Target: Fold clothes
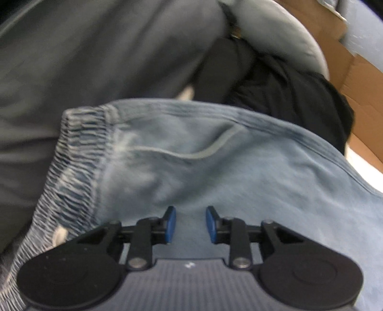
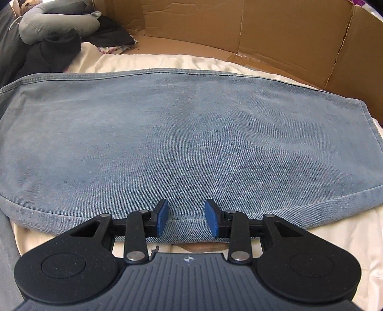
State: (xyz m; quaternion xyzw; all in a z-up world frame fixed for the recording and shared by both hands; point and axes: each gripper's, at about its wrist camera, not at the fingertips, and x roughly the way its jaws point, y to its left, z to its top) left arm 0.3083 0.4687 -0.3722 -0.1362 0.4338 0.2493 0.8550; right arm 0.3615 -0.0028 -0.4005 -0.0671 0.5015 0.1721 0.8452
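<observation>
Light blue denim trousers lie flat on a cream sheet, folded lengthwise. In the left wrist view I see their elastic waistband at the left and a curved pocket seam. My left gripper hovers open just over the denim below the pocket, nothing between its blue pads. My right gripper is open too, at the near edge of the trouser leg, with the denim edge lying between and under its fingers. The hem end is to the right.
A brown cardboard wall stands behind the sheet. A dark garment pile and a grey neck pillow sit at the back left. A dark grey cloth fills the left of the left wrist view.
</observation>
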